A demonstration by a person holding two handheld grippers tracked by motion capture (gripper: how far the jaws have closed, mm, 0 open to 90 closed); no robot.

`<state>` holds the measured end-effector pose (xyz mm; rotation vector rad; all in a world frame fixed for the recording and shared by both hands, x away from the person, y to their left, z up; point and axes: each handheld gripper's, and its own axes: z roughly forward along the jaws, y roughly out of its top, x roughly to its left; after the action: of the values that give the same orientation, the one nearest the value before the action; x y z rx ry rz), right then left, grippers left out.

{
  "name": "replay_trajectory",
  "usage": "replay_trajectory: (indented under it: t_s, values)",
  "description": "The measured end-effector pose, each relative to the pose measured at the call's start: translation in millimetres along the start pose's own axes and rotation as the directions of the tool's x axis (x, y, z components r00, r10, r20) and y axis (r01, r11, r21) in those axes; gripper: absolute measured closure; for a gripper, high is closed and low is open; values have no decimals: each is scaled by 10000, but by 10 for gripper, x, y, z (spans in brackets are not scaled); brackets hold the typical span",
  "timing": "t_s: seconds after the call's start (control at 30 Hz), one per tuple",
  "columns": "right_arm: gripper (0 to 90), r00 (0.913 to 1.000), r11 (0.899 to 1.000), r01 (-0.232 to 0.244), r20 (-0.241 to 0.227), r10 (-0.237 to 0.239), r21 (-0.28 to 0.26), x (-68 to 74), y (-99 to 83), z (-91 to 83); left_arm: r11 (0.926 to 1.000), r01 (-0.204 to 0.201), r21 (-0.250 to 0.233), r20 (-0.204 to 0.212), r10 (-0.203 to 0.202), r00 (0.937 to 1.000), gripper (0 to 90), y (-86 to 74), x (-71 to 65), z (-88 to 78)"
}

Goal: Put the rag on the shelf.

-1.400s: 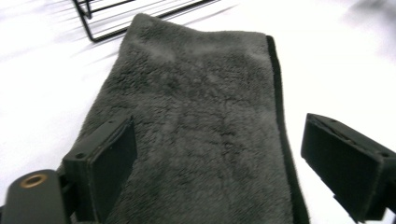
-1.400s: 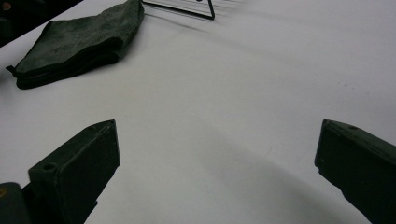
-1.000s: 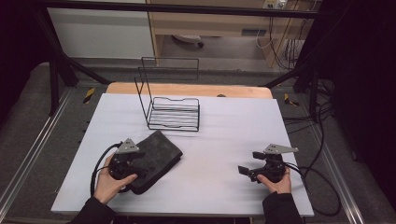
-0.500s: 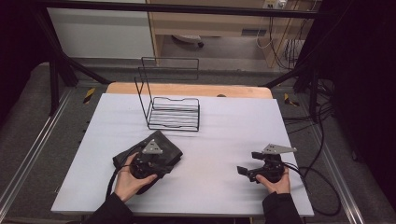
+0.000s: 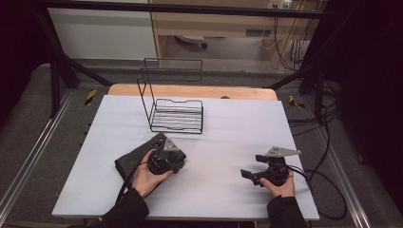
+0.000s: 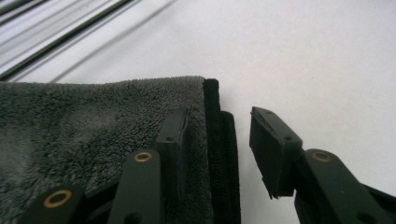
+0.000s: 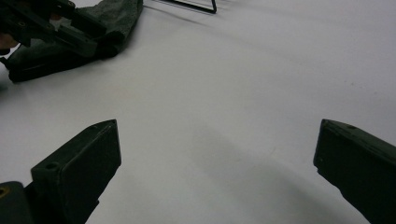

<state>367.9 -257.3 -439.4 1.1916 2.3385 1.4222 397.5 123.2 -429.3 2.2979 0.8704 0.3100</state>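
Observation:
A dark grey fleecy towel lies folded on the white table sheet, front left. My left gripper rests on the towel's right end. In the left gripper view, one of the fingers lies on top of the towel and the other stands on the bare table to its right. The towel's black hemmed edge sits between them. The jaws have just been closing, but the pads are not pressing the hem. My right gripper rests at the front right, open wide over bare table.
A black wire rack with a tall back frame stands at the table's back centre-left. A wooden strip runs along the far edge. Cables lie off the table's right side.
My left gripper has moved right across the towel to its right-hand edge, and its jaws stand narrower. The right gripper has not moved.

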Motion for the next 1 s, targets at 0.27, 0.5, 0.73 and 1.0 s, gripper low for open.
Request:
replay_trajectory:
  t_s: [0.27,0.5,0.73,1.0]
  values:
    - [14,10000,10000,14,10,-14,4,5,3,2,9994,-272,234,-424,282,9987,664,-20,-24,48]
    - [15,10000,10000,45,10,-45,32,3,2,5,9971,-653,399,-876,686,9938,759,-15,-70,59]
    - [16,10000,10000,35,-6,-35,38,3,4,6,9992,-346,182,-479,354,9982,837,-6,-23,18]
    - [18,10000,10000,50,-11,-50,-5,-1,7,9,9983,321,-477,930,-275,9953,846,64,46,-55]
